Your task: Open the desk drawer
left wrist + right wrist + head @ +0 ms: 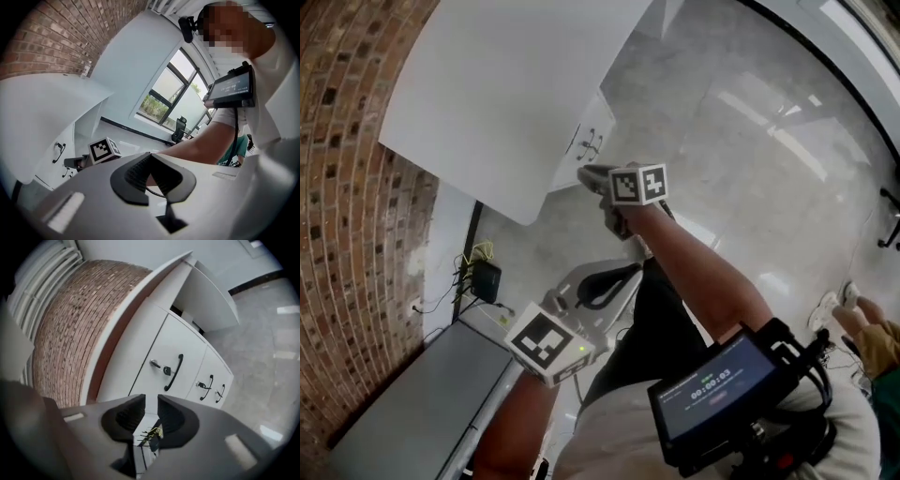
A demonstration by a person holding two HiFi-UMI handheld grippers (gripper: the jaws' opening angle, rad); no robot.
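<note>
Nothing is opened yet: the drawer (176, 341) is shut. The right tongs (151, 403), slightly spread and empty, face its handle (173, 372) without touching. The left tongs (150, 157) are pressed together.

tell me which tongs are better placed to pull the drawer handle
Right. The right tongs point at the drawer fronts, with the top drawer handle ahead of them. The left tongs are further back from the desk and aim at no handle.
</note>
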